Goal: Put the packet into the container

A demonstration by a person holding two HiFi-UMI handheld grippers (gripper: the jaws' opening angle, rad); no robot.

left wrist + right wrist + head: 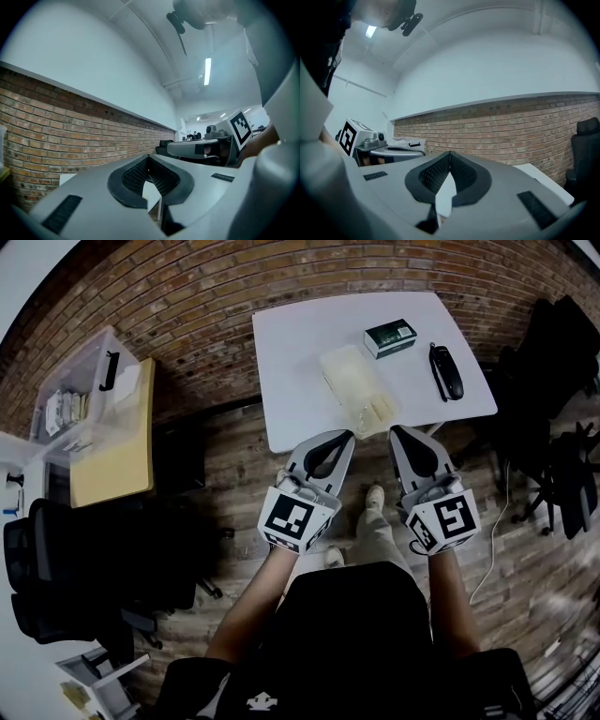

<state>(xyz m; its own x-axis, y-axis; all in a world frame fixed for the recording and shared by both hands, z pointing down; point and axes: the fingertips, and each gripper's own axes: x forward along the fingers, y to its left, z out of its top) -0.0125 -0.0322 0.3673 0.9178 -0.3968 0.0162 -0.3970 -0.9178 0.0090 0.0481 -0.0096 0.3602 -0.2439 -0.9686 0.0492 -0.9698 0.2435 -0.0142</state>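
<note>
Left tool [347, 436] and right tool [396, 430], jaws closed, point level toward table [292, 352]

White table [291, 381] bears clear container [359, 390], green packet [390, 337], perhaps a black handset [446, 371].

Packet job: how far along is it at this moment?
Nothing done: the green packet lies on the white table, outside the clear container. In hand: nothing; left gripper and right gripper are shut, empty, short of the packet. Left: grasp and place.

The left gripper [345, 435] and right gripper [397, 431] are pointing level, side by side. Both are gripping nothing, jaws together.
</note>
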